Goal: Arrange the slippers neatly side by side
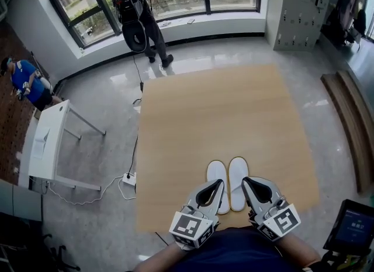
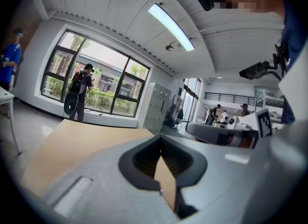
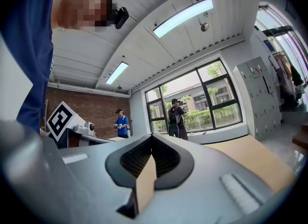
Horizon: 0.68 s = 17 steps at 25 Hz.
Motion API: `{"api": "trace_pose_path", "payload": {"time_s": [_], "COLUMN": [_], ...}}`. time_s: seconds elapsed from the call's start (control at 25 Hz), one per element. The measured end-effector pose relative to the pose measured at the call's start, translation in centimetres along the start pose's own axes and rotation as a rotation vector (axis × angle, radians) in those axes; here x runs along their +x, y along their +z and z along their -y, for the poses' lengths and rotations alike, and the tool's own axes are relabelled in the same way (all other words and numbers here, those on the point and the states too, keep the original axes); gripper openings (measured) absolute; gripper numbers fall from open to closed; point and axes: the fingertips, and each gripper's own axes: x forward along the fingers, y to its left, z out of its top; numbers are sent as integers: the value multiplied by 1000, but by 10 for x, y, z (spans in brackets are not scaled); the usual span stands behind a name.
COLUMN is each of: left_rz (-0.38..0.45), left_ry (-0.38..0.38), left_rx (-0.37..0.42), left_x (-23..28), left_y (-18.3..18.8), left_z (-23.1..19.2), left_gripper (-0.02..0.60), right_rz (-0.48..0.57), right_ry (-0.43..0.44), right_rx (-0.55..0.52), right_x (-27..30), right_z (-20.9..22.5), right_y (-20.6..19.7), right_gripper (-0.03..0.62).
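Already paired, close side by side on mat point(image 1: 193, 119): slippers point(image 1: 236, 174), heels just by left gripper point(image 1: 217, 184) and right gripper point(image 1: 245, 181). Both jaw pairs clenched on nothing. Probably light, soft, floppy; best pinched at heel rim.

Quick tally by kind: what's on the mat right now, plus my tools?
Slippers: 2, white, side by side
Tools: 2, left tool and right tool, both shut and empty
Mat: 1, tan
Total: 5
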Motion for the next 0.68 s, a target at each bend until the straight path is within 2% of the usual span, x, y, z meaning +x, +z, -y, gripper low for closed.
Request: {"api": "trace_pose_path", "payload": {"time_s": [0.68], "left_rz": [-24], "left_ry": [-20], "left_rx": [-2], "left_x": [7], "left_y": [-4], "left_z": [3], "left_gripper": [3], "right_rz": [-25], "right_ry": [-34], "right_rx": [-9], "right_x": [-2], "right_z": [8], "right_y": [-3], "right_gripper": [11]}}
